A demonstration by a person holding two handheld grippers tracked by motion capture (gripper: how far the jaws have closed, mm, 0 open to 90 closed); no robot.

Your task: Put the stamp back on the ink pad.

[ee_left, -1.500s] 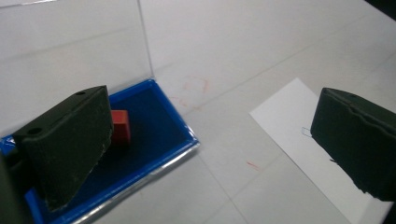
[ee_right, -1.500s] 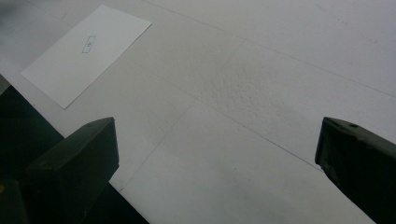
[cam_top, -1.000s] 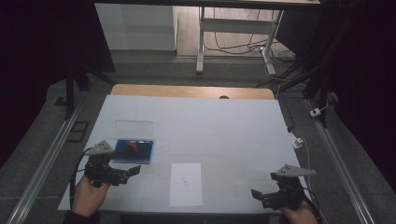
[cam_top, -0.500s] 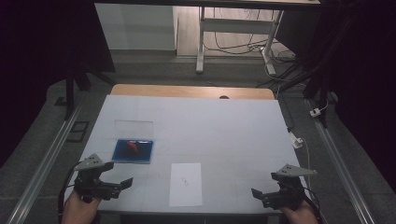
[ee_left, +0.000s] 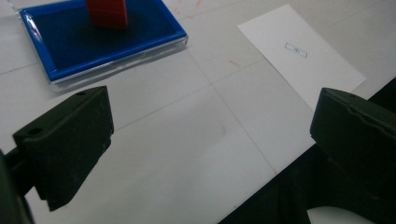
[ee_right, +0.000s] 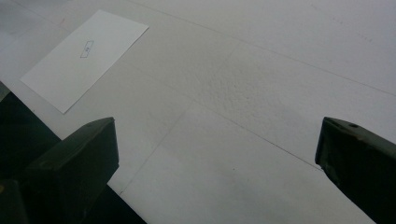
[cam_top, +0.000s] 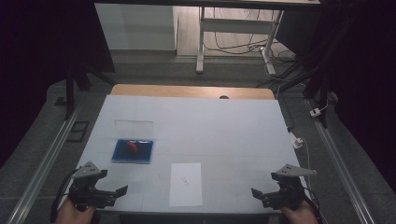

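From the high view, the left hand-held gripper [cam_top: 122, 190] sits at the near left corner of the white counter [cam_top: 224, 126], held by a hand at the bottom edge, its jaws spread and holding nothing. The right hand-held gripper [cam_top: 255, 192] sits at the near right corner, likewise spread and empty. Between them, at the near edge, lies a white sheet of paper [cam_top: 186, 184] with a small printed mark. Beyond the left hand-held gripper, well apart from it, a blue tray [cam_top: 133, 150] lies flat with a red block [cam_top: 132, 146] on it. Just behind the tray is a clear lid [cam_top: 134, 126], lying flat on the counter.

In the left gripper view, the two black jaws stand wide apart over bare counter. The blue tray [ee_left: 100, 42] lies ahead at upper left, the red block [ee_left: 107, 11] standing on its dark inner surface and cut off by the top edge. The sheet of paper [ee_left: 299, 56] lies at upper right, reaching the counter's edge.

In the right gripper view, the jaws are again wide apart with nothing between them. The sheet of paper [ee_right: 84, 58] lies at upper left, near the counter's edge, well apart from the jaws.
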